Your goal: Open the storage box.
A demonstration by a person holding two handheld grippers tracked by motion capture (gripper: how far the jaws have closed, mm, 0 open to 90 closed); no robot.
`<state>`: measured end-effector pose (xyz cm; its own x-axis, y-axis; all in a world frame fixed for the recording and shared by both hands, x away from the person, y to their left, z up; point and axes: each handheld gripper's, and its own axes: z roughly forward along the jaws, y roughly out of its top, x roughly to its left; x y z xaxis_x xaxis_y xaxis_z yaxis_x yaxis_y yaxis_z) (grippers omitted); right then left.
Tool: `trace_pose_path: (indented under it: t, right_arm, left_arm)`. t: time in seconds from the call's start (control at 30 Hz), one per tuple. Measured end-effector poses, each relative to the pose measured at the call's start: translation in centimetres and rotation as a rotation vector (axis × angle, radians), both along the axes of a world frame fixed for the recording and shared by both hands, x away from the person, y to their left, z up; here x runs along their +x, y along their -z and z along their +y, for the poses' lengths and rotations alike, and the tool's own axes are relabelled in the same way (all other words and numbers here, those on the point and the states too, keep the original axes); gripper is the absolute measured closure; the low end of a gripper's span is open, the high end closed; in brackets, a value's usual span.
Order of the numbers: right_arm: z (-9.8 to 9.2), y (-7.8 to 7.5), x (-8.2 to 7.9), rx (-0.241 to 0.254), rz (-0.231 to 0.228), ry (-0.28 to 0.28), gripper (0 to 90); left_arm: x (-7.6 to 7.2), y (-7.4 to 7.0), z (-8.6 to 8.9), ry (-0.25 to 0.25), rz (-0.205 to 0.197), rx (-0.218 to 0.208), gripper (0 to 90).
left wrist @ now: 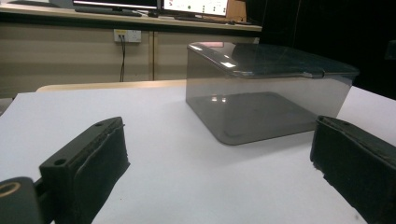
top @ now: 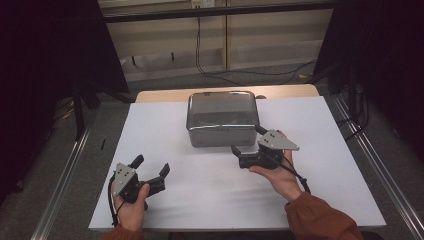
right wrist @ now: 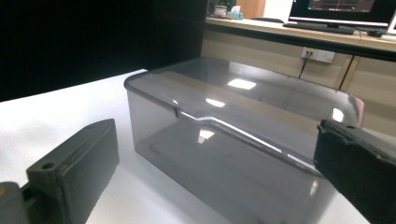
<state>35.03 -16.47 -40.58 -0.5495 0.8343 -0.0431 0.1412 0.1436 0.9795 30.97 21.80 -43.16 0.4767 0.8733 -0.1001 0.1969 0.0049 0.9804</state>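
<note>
The right claw is wide apart just beside the lidded grey box on the white desk, so it should go slowly to the lid edge, while the left claw waits apart too.

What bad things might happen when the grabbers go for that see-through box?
The box has smooth, shiny walls and a closed lid, so the open right gripper beside its near corner might slip off or just push it along the white table. The left gripper, also open, is farther off, so the box may slide with nothing steadying it.
</note>
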Motion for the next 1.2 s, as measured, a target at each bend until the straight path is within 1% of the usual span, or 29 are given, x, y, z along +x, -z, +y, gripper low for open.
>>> trace_pose_path:
  t: [0.03,0.07,0.1,0.13,0.17,0.23,0.27,0.37,0.4,0.43,0.47,0.5,0.57,0.63,0.67,0.7,0.73,0.77,0.83,0.87,0.9,0.93,0.97,1.0,1.03,1.07,1.13,1.17,1.2]
  right_arm:
    - [0.3,-0.2,0.4,-0.007,-0.010,-0.008,0.0]
    - [0.3,-0.2,0.4,-0.007,-0.010,-0.008,0.0]
    - [0.7,-0.5,0.7,-0.023,-0.030,-0.006,0.1]
    - [0.8,-0.6,0.8,-0.034,-0.035,-0.005,0.1]
    - [0.8,-0.6,0.8,-0.034,-0.035,-0.005,0.1]
    - [1.3,-0.9,1.2,-0.066,-0.058,-0.013,1.0]
    - [1.3,-0.9,1.2,-0.066,-0.058,-0.013,1.0]
    - [1.8,-1.0,1.6,-0.098,-0.080,-0.009,1.8]
    - [1.8,-1.0,1.6,-0.098,-0.080,-0.009,1.8]
    - [1.9,-0.9,1.8,-0.121,-0.094,-0.005,2.2]
    - [1.9,-0.9,1.8,-0.121,-0.094,-0.005,2.2]
    - [2.1,-0.8,2.0,-0.150,-0.104,0.002,2.4]
    - [2.2,-0.6,2.1,-0.178,-0.113,0.005,2.8]
    - [2.2,-0.6,2.3,-0.213,-0.133,0.007,3.0]
    - [2.2,-0.6,2.3,-0.213,-0.133,0.007,3.0]
    - [2.3,-0.5,2.4,-0.262,-0.153,0.010,4.6]
    - [2.3,-0.5,2.4,-0.262,-0.153,0.010,4.6]
    - [2.4,-0.6,2.6,-0.300,-0.168,0.009,5.1]
    - [2.6,-0.6,2.8,-0.332,-0.185,0.009,5.4]
    - [2.6,-0.6,2.8,-0.332,-0.185,0.009,5.4]
    - [2.7,-0.5,2.9,-0.368,-0.200,0.009,6.0]
    - [2.7,-0.5,2.9,-0.368,-0.200,0.009,6.0]
    - [2.9,-0.4,3.0,-0.418,-0.218,0.007,7.3]
    - [3.0,-0.3,3.0,-0.442,-0.226,0.003,7.6]
    - [3.0,-0.3,3.0,-0.442,-0.226,0.003,7.6]
    - [3.1,-0.3,3.0,-0.459,-0.235,0.003,8.1]
    - [3.3,-0.2,3.0,-0.501,-0.259,-0.003,9.1]
    - [3.6,-0.2,3.0,-0.555,-0.286,-0.004,10.3]
    - [3.6,-0.2,3.0,-0.555,-0.286,-0.004,10.3]
  left_arm:
    - [0.0,0.0,0.0,0.000,-0.001,0.001,3.7]
    - [0.0,0.0,0.0,0.001,0.000,0.001,3.7]
    - [0.0,0.0,0.0,0.002,0.000,0.001,3.7]
    - [0.0,0.0,0.0,0.002,0.000,0.000,3.7]
    - [0.0,0.0,0.0,0.002,0.000,0.000,3.7]
    - [0.0,0.0,0.1,0.002,0.000,0.003,3.7]
    - [0.0,0.0,0.1,0.003,0.000,0.002,3.7]
    - [0.0,0.0,0.0,0.003,0.001,0.002,3.7]
    - [0.0,0.0,0.0,0.003,0.001,0.002,3.7]
    - [0.0,0.0,0.0,0.003,0.001,0.002,3.7]
    - [0.0,0.0,0.0,0.003,0.001,0.003,3.7]
    - [0.0,0.0,0.1,0.002,0.002,0.004,3.7]
    - [0.0,0.0,0.1,0.003,0.002,0.004,3.7]
    - [0.1,0.0,0.1,0.002,0.003,0.003,3.7]
    - [0.1,0.1,0.1,0.002,0.003,0.002,3.7]
    - [0.1,0.1,0.0,0.001,0.003,0.002,3.7]
    - [0.1,0.1,0.0,0.002,0.004,0.003,3.7]
    - [0.1,0.1,0.1,0.003,0.005,0.005,3.7]
    - [0.1,0.1,0.1,0.002,0.003,0.006,3.7]
    - [0.1,0.1,0.1,0.002,0.003,0.006,3.7]
    - [0.1,0.1,0.1,0.002,0.004,0.006,3.7]
    - [0.1,0.1,0.1,0.002,0.004,0.006,3.7]
    - [0.1,0.1,0.1,0.002,0.004,0.005,3.7]
    - [0.1,0.1,0.1,0.003,0.005,0.004,3.7]
    - [0.1,0.1,0.1,0.003,0.005,0.005,3.7]
    - [0.1,0.1,0.1,0.003,0.005,0.005,3.7]
    - [0.1,0.1,0.1,0.003,0.005,0.005,3.7]
    - [0.1,0.1,0.1,0.002,0.005,0.004,3.7]
    - [0.1,0.1,0.1,0.002,0.004,0.004,3.7]
